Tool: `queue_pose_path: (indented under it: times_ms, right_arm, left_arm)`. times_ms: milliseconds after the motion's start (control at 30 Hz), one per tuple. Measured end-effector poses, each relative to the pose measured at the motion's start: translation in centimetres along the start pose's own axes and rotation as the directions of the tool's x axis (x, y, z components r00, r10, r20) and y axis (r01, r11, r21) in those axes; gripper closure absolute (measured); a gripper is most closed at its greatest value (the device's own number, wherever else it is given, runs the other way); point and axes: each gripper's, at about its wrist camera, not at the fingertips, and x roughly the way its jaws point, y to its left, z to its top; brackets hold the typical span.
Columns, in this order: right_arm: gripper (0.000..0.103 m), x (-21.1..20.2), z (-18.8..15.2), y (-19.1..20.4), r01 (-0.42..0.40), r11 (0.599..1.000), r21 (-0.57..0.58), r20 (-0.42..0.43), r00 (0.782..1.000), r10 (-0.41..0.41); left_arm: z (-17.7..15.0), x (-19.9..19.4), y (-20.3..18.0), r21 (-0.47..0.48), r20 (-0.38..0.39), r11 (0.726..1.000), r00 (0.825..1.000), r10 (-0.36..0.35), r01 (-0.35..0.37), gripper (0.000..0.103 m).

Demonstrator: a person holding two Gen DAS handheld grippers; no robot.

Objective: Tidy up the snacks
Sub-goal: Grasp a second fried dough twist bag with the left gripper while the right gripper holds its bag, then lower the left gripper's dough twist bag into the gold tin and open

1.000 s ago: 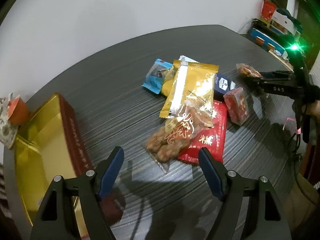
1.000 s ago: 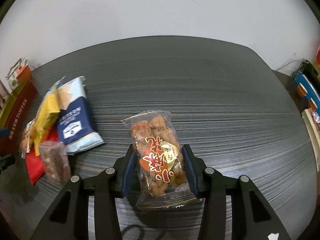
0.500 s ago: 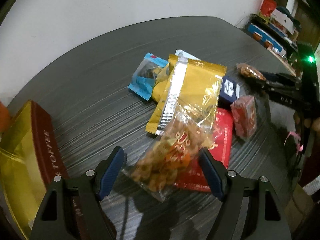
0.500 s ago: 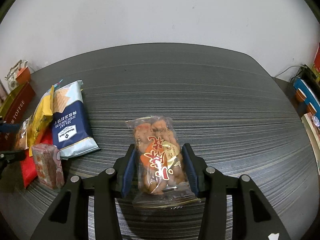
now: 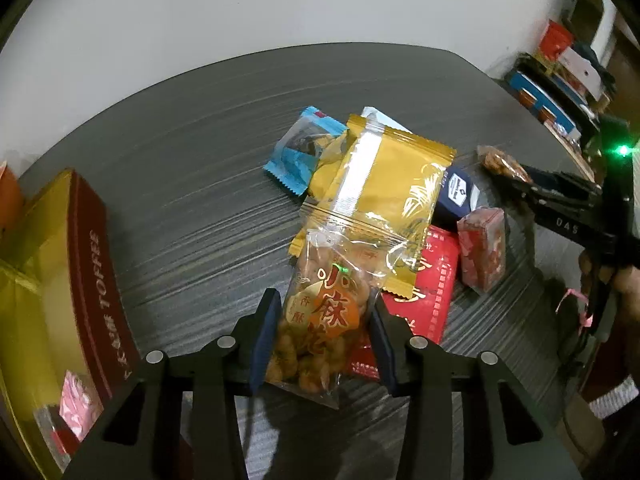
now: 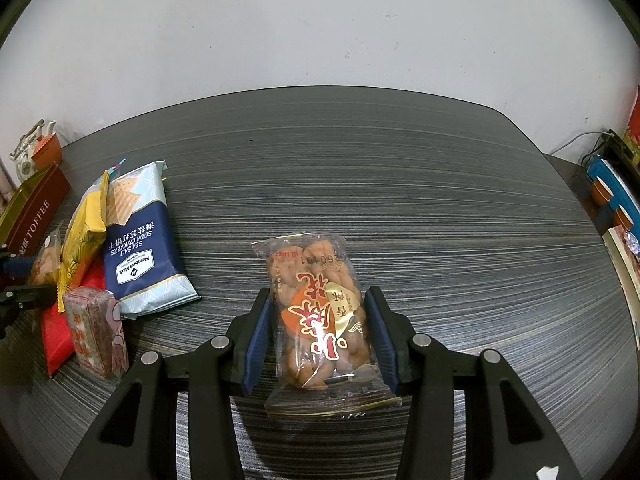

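My left gripper [image 5: 322, 340] is shut on a clear bag of fried twists [image 5: 328, 312] at the near end of the snack pile. Behind it lie a gold packet [image 5: 384, 176], a red packet [image 5: 420, 280], a blue wrapper [image 5: 300, 152], a navy cracker pack [image 5: 456, 196] and a small pink block [image 5: 482, 248]. My right gripper [image 6: 318, 334] is shut on a second bag of fried twists [image 6: 320, 320] just above the table. It also shows in the left wrist view [image 5: 520, 184]. The red and gold toffee tin [image 5: 52, 280] stands open at the left.
The dark striped table [image 6: 400, 200] runs to a white wall. The pile shows at the left of the right wrist view, with the cracker pack [image 6: 138, 248] and pink block [image 6: 96, 332]. A teapot [image 6: 36, 152] stands behind the tin. Shelves with boxes [image 5: 560, 72] lie beyond the right edge.
My left gripper moved forward over the near bag of fried twists and closed on it. My right gripper kept its bag and shifted slightly back.
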Motion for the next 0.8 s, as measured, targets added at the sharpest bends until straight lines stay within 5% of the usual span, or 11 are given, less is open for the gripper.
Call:
queue_pose_path:
  times_ms: [800]
  right_arm:
    - [0.059,0.0,0.0,0.0,0.005,1.0,-0.001,-0.001,1.0,-0.005]
  left_arm:
    - [-1.5,-5.9,1.4,-0.133,0.097,0.989,0.992,0.078,-0.065,0.059]
